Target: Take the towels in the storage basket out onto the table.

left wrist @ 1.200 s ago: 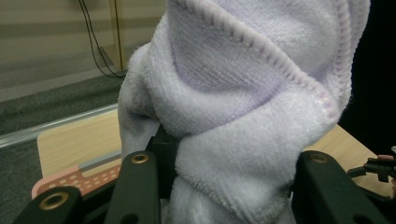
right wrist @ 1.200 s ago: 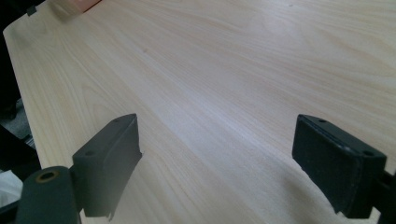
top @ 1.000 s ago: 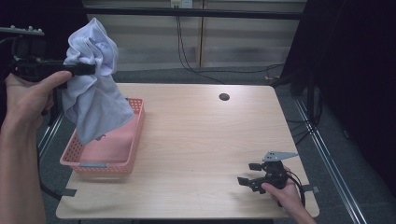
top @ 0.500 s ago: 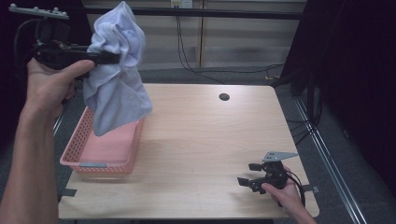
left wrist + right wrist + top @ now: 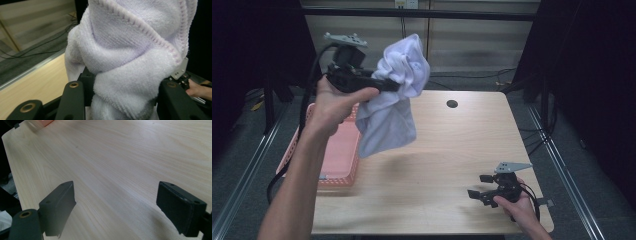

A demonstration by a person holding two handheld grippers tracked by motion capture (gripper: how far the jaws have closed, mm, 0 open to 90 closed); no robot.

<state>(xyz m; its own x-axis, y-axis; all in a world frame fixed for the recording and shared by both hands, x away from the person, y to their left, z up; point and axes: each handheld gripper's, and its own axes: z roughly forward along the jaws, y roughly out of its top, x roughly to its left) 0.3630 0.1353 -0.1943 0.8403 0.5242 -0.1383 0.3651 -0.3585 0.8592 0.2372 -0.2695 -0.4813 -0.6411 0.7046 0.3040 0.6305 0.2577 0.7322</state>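
Note:
A pale lilac towel (image 5: 392, 102) hangs bunched in the air over the table's left half, its lower end dangling free. My left gripper (image 5: 398, 86) is shut on its upper part, held level and pointing right. In the left gripper view the thick folds of the towel (image 5: 135, 57) bulge between my two black jaws. Near the front right corner my right gripper (image 5: 477, 186) rests low on the table in a hand, open, pointing left. The right gripper view shows my right gripper (image 5: 120, 202) with bare wood between its wide-apart jaws.
A pink plastic basket (image 5: 337, 150) stands on the left side of the wooden table (image 5: 462, 145). A dark round hole (image 5: 452, 104) sits near the table's far edge. Metal rails run along the floor on both sides.
My left hand has carried the towel rightwards, from above the basket to over the table's left half. The right gripper has stayed where it was.

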